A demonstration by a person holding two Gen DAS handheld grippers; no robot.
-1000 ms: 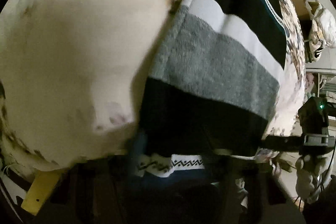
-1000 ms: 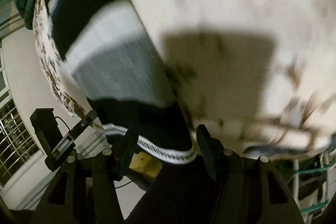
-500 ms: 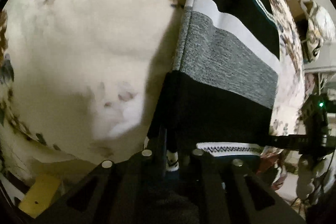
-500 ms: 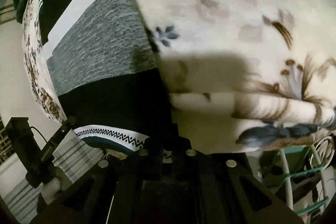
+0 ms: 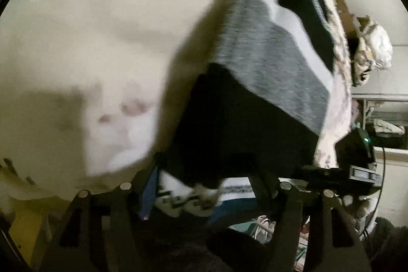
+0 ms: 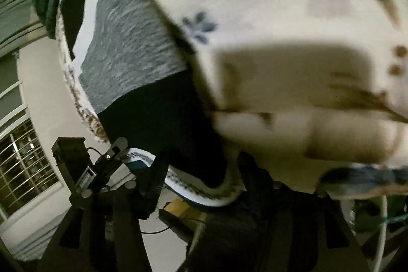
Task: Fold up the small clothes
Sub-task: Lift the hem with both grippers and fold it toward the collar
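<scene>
Both grippers have just been opening. Half a second ago each was pinched tight on the near hem of the striped garment (image 5: 267, 83); now the left gripper (image 5: 204, 185) stands spread, with the patterned white hem (image 5: 188, 198) lying loose between its fingers rather than pressed by them. The right gripper (image 6: 201, 175) is spread as well, and the dark corner of the same garment, edged with that zigzag band (image 6: 193, 191), sits in the gap between its fingers without being squeezed.

The garment itself, banded in black, grey and white, lies flat on a cream floral bedspread (image 5: 89, 42), its near edge right at the grippers and its far edge running away toward the other side of the bed. From the right wrist view the left gripper's body (image 6: 84, 170) shows just beside the hem, so the two hands are close together along one edge.

I read this as a release: the hem has been let down where the person wanted it, and that fold looks finished. The pictures are blurred, so how neatly the edges line up I cannot say.
</scene>
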